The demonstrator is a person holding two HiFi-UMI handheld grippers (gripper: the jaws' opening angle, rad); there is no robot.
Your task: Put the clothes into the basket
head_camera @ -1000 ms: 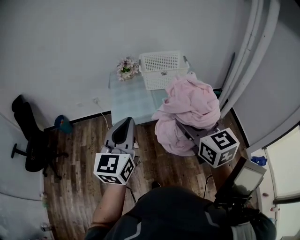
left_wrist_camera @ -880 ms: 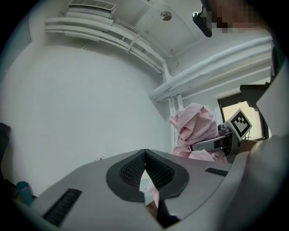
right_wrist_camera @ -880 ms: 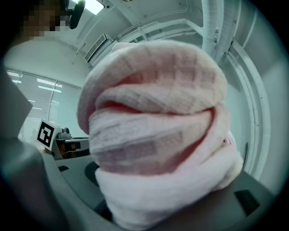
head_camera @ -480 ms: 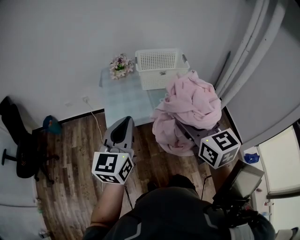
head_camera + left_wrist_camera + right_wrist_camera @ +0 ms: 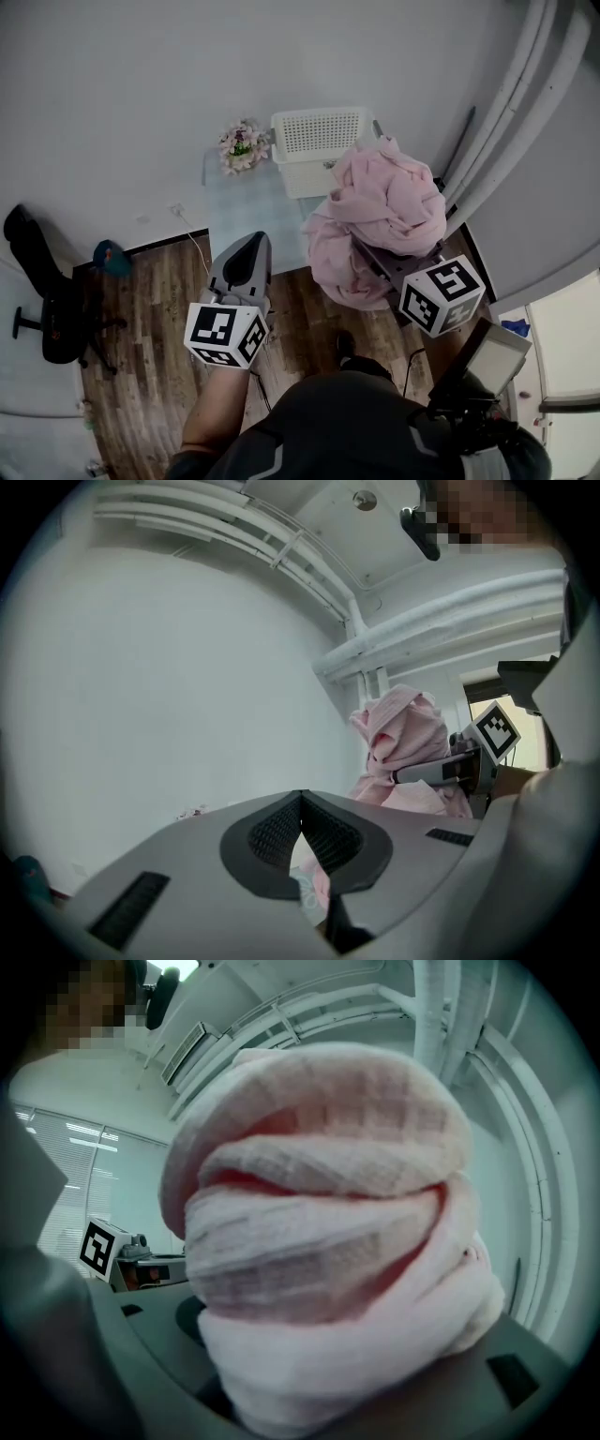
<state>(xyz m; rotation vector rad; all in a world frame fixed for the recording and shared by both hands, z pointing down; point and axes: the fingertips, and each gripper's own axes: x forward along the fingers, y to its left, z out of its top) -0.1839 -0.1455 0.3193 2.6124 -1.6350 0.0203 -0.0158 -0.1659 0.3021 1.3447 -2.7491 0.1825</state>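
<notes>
One bundle held short of the basket: hazards noted

**Head view.** One large pink bundle of clothes sits on the right gripper, whose jaws are clamped wide on its underside. The bundle hangs at the near right corner of the table. The white basket stands just beyond it against the wall, and looks empty. A loose fold droops below the grip towards the floor. A bunch of flowers stands just beside the basket on its left. The left gripper is well apart from the bundle, near the table's front edge.

**Left gripper view.** The jaws are together, the pads meet at the tips, and nothing lies between them. The bundle shows at the right, draped over the right gripper.

**Right gripper view.** Cloth fills almost the whole frame above the jaws. Neither the basket nor the table can be seen past it.

**Risks, as judged.**
- The grip takes only part of a bulky load, so the unheld folds may slide off before they reach the basket.
- The drooping fold may snag on the table edge or the basket rim and drag the light basket askew.
- The right gripper's view ahead is blocked, so the release may be misjudged and leave cloth draped over the rim.
- A wide approach may knock the flowers.
- The left gripper gives the bundle no support at present.
</notes>
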